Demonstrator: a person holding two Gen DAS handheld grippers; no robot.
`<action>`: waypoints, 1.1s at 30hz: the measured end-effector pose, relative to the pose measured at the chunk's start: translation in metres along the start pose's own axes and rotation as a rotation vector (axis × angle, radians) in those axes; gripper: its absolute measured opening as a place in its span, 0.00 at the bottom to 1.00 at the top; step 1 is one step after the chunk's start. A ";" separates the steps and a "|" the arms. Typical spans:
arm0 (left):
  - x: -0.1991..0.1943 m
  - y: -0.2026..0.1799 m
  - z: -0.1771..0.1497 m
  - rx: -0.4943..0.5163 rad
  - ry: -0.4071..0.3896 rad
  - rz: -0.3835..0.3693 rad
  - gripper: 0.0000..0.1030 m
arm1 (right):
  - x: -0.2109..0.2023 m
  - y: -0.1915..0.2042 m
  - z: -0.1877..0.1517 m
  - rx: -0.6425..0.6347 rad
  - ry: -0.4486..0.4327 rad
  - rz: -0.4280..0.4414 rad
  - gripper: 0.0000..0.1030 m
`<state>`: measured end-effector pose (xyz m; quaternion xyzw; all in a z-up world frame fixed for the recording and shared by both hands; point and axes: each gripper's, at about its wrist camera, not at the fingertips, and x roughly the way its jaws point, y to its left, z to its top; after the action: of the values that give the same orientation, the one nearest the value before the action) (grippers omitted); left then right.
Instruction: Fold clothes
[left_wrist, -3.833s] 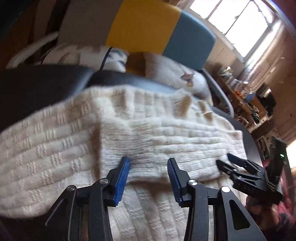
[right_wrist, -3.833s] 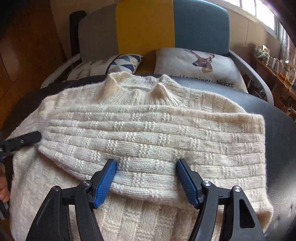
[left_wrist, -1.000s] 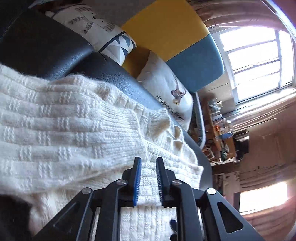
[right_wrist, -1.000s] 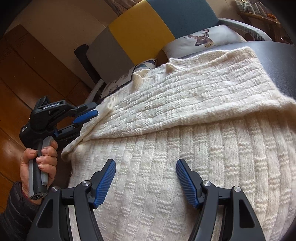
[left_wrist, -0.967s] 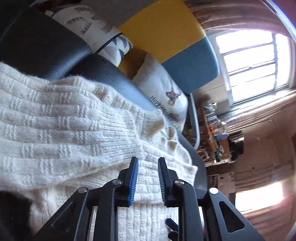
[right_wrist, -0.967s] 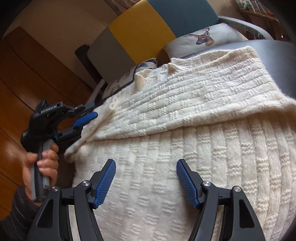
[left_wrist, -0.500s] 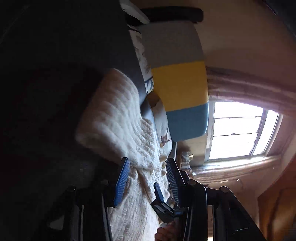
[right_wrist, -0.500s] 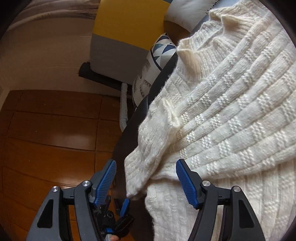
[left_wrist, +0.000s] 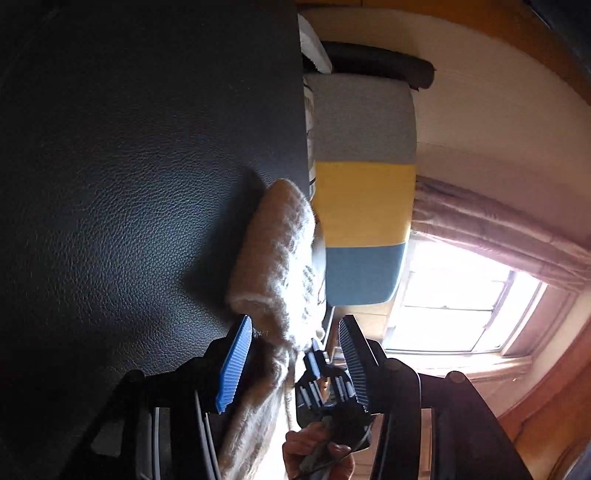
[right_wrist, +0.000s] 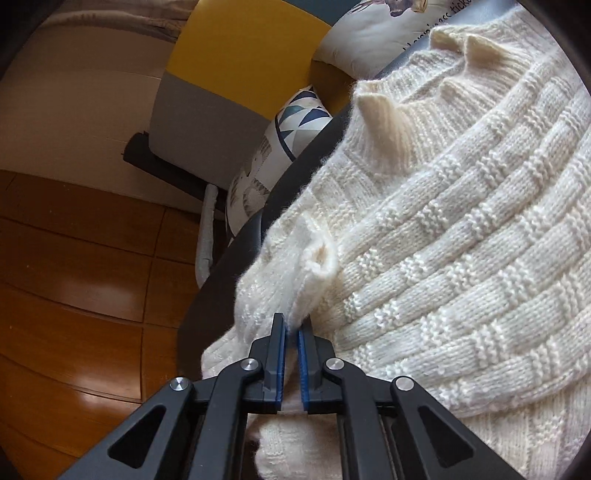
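A: Start at the right gripper (right_wrist: 291, 332). How do its blue-padded fingers (right_wrist: 279, 354) stand?

B: Nearly together, pinching a fold of the cream chunky-knit sweater (right_wrist: 461, 229) at its left edge, just below a small puckered loop of knit.

A: And the left gripper (left_wrist: 295, 354)?

B: Its blue ribbed fingers (left_wrist: 234, 369) are spread wide with nothing pinched. The sweater's fuzzy edge (left_wrist: 275, 258) passes between them, and the right gripper, held in a hand (left_wrist: 317, 454), shows just beyond.

A: Where does the sweater lie?

B: Spread flat on a black leather-textured tabletop (left_wrist: 129, 203), with the ribbed collar toward the far rim and one layer folded across the body. Its left edge runs close to the curved rim of the tabletop (right_wrist: 280, 192) and hangs over it near the fingers.

A: What room is there around it?

B: In the left wrist view a wide bare stretch of black tabletop lies beside the sweater. Past the rim, glossy brown wooden floor (right_wrist: 74, 277). Behind stands a grey, yellow and blue banded sofa (right_wrist: 240, 55), with a white cushion patterned in blue triangles (right_wrist: 295, 122) just beside the rim.
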<state>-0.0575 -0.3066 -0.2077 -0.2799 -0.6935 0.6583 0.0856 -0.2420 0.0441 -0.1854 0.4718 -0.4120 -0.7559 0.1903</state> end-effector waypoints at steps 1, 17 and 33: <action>-0.001 0.001 -0.001 -0.013 -0.001 -0.013 0.48 | -0.004 0.002 0.003 -0.016 0.000 -0.012 0.05; 0.075 -0.024 -0.041 -0.167 0.023 -0.104 0.59 | -0.072 0.134 0.036 -0.358 -0.052 0.019 0.05; 0.139 -0.042 -0.050 -0.025 -0.009 0.121 0.59 | -0.216 -0.049 0.081 -0.101 -0.256 -0.129 0.05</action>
<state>-0.1599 -0.1928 -0.1966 -0.3194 -0.6839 0.6548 0.0391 -0.2036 0.2548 -0.0874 0.3871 -0.3632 -0.8402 0.1106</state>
